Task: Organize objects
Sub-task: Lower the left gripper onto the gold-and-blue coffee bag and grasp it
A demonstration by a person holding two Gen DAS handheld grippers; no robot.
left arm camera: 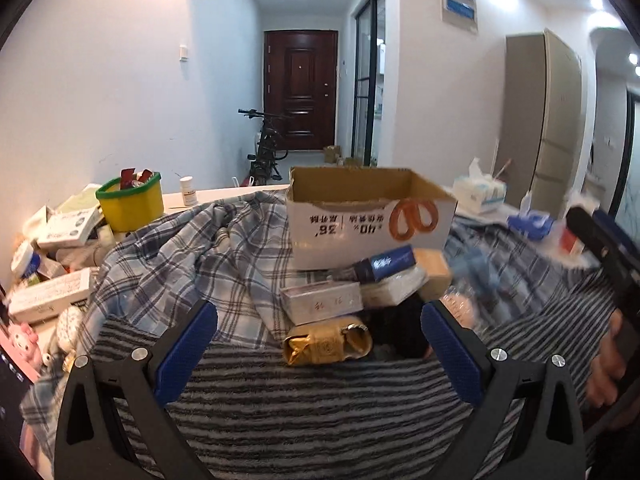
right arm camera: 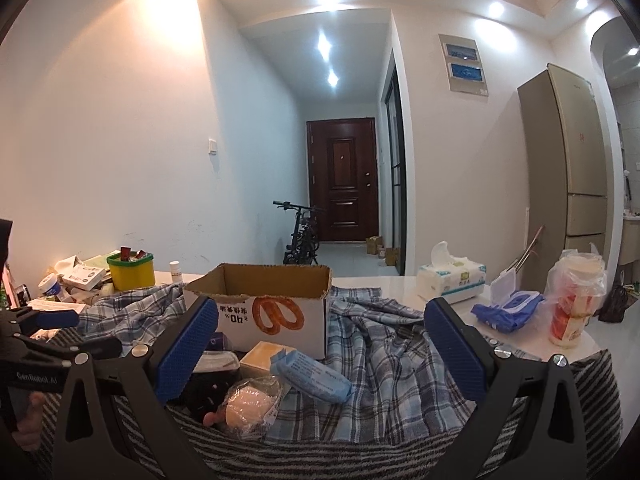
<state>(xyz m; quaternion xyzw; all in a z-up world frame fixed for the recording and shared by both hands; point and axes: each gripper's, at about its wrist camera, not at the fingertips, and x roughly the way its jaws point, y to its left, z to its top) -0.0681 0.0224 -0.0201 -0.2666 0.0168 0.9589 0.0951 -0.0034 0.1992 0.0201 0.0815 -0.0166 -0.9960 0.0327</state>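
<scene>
The left tool [left arm camera: 319, 344] hangs with its 2 ribbed blue pads spread wide, gripping nothing, above a crinkled gold foil packet [left arm camera: 326, 346] on a grey striped towel [left arm camera: 320, 408]. The right tool [right arm camera: 320, 344] is likewise splayed and empty over a soft blue plastic pouch [right arm camera: 312, 374] and a round, film-wrapped peach item [right arm camera: 250, 404]. Behind both, an open cardboard box [right arm camera: 272, 300] sits on rumpled plaid cloth [right arm camera: 384, 344] covering the white table [right arm camera: 372, 282], small rectangular cartons [left arm camera: 322, 302] piled against its front.
</scene>
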